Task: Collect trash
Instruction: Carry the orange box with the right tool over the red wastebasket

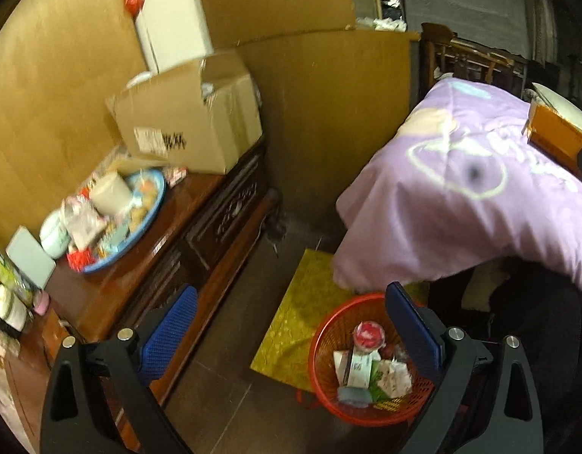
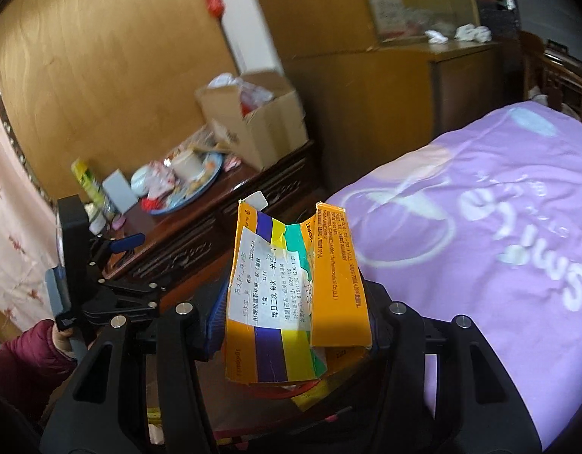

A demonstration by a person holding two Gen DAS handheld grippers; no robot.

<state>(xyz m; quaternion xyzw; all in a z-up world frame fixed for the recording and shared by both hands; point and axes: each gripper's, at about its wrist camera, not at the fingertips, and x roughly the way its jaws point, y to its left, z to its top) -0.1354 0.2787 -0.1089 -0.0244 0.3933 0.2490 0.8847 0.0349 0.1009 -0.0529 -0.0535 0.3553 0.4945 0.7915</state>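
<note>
Hiding rt tongs (image 2: pixel 291 321): crushed orange box (image 2: pixel 291 295), pads barely visible.

1. Dim, warm indoor light; both fisheye views fade to black corners.
2. Motion blur smears the cardboard box (image 1: pixel 189 113) and blue plate (image 1: pixel 139 223) on the wooden cabinet (image 1: pixel 170 234).
3. The orange carton (image 2: pixel 291 295) looks sharp; its label is readable.
4. Straight edges bow near the rims.
5. Deep shadow lies under the purple bedspread (image 1: pixel 472 189).

Red mesh basket (image 1: pixel 329 344); orange carton (image 2: pixel 291 295), purple-yellow-green stripes; lilac bedcover (image 2: pixel 480 249).
</note>
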